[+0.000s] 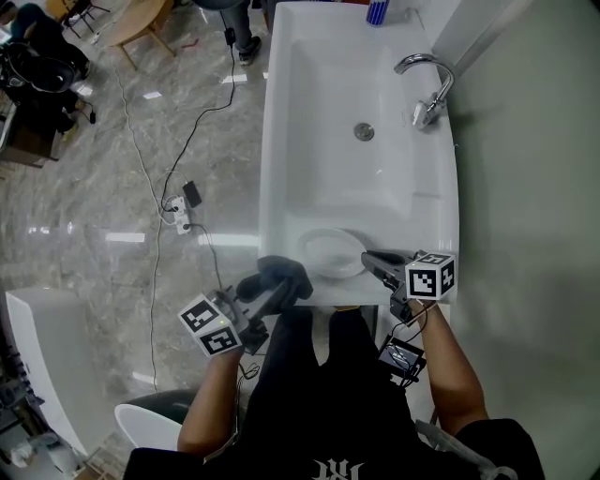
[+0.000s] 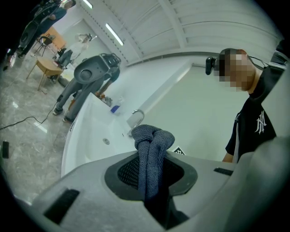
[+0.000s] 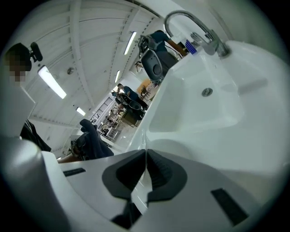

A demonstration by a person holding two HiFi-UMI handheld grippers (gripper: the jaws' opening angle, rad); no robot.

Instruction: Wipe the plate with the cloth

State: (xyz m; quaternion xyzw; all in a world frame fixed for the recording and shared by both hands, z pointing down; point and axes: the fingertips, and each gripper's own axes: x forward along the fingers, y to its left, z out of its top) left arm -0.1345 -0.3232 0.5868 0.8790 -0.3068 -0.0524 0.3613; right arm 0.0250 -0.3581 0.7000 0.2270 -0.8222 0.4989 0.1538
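Note:
A white plate [image 1: 333, 253] rests at the near edge of the white sink counter [image 1: 281, 169]. My right gripper [image 1: 367, 258] reaches it from the right and is shut on its rim; in the right gripper view [image 3: 146, 170] the pads meet with the thin white edge of the plate [image 3: 138, 192] between them. To the left of the plate, my left gripper [image 1: 281, 295] is shut on a dark grey cloth [image 1: 281, 277]. The cloth [image 2: 152, 154] stands bunched and knotted above the pads in the left gripper view [image 2: 152, 174]. It hangs just left of the plate and apart from it.
The sink basin [image 1: 347, 112] with a drain lies beyond the plate, with a chrome faucet [image 1: 427, 89] at the right. A blue cup [image 1: 377, 11] stands at the far end. On the floor to the left lies a power strip [image 1: 178, 214] with cables.

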